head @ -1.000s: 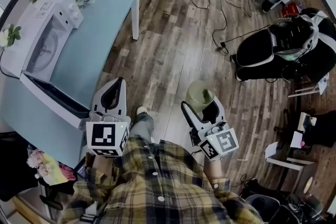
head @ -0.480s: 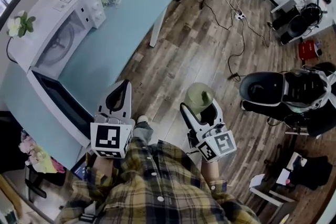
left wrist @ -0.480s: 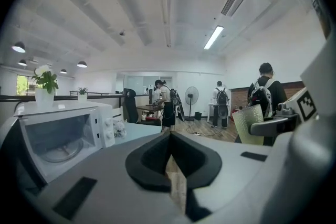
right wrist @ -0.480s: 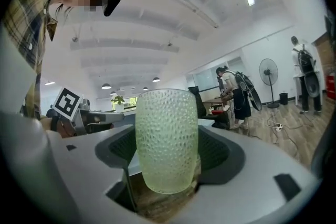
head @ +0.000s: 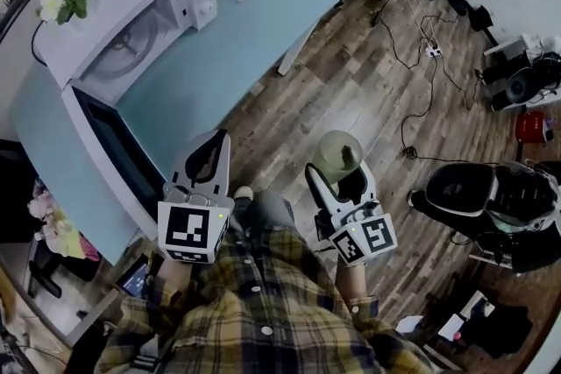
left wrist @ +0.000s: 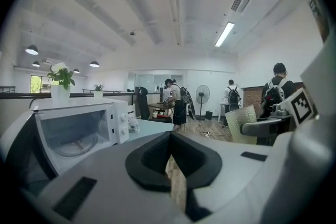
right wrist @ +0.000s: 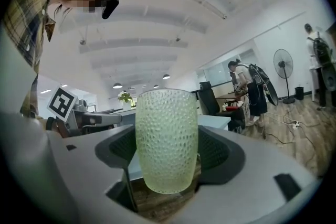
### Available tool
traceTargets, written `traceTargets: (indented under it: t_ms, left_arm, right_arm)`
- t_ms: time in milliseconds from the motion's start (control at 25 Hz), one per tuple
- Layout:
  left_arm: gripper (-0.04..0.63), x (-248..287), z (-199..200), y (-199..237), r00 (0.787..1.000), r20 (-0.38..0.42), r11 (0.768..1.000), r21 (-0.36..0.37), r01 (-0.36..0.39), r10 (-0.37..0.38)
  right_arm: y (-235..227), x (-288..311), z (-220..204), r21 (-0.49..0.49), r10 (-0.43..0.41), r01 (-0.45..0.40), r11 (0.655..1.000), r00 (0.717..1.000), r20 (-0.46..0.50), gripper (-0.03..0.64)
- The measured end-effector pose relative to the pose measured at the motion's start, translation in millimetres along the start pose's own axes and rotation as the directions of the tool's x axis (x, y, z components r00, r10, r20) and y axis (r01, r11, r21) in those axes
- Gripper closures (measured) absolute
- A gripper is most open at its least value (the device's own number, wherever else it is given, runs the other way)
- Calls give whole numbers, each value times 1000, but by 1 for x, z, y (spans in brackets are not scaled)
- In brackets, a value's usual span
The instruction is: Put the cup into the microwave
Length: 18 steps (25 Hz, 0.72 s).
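1. Locate the pale green dimpled glass cup [right wrist: 167, 139] between the jaws of the right gripper [head: 338, 171]: jaws clamped on its lower body, rim up, long axis upright and crosswise to the jaws.
2. Confirm from the head view: cup carried in the air over the wooden plank floor [head: 359, 92], apart from the light blue table [head: 250, 39].
3. Read the left gripper [left wrist: 170, 165] as closed to a thin slit, with nothing held.
4. Find the white microwave oven [head: 131, 13] on the table, with its dark-glazed door [head: 110, 149] swung open and the turntable [left wrist: 73, 141] exposed.
5. Note the deciding relation: cavity forward and to the left of the cup, with the left gripper in between and nearer to the door.
6. Expect, as a judgement, a carry leftward and forward across the table edge, cup kept upright, and entry past the open door.
7. Treat the door edge as the likely contact hazard.
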<state>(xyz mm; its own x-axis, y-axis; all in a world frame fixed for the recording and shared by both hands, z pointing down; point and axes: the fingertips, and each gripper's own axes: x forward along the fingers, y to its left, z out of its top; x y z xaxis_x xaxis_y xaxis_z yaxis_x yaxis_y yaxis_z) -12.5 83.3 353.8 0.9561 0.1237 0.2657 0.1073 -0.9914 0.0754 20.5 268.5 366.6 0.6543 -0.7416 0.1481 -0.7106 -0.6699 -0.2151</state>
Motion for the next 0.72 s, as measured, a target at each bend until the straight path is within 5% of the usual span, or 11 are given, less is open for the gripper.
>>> traceTargets:
  t_ms: [240,440,600,720]
  left_arm:
    - [604,6,1,17,998,9,998,-38,-56,57]
    - [604,11,6,43,981,34,975,-117,-188,193]
    - [604,17,10,73,943,51,935,-164,-316,328]
    - [604,17,9,103,887,41,872,-206,-443,460]
  right_arm:
    - [-8,32,-2,5,46,-46,999,998,-32,261]
    - [-4,98,8,-17,199,-201,979,977,-80,262]
    - [10,162,19,-58,360,-369,928,925,-118,262]
    - [25,209,24,-68,480,-494,867,864,-152,261]
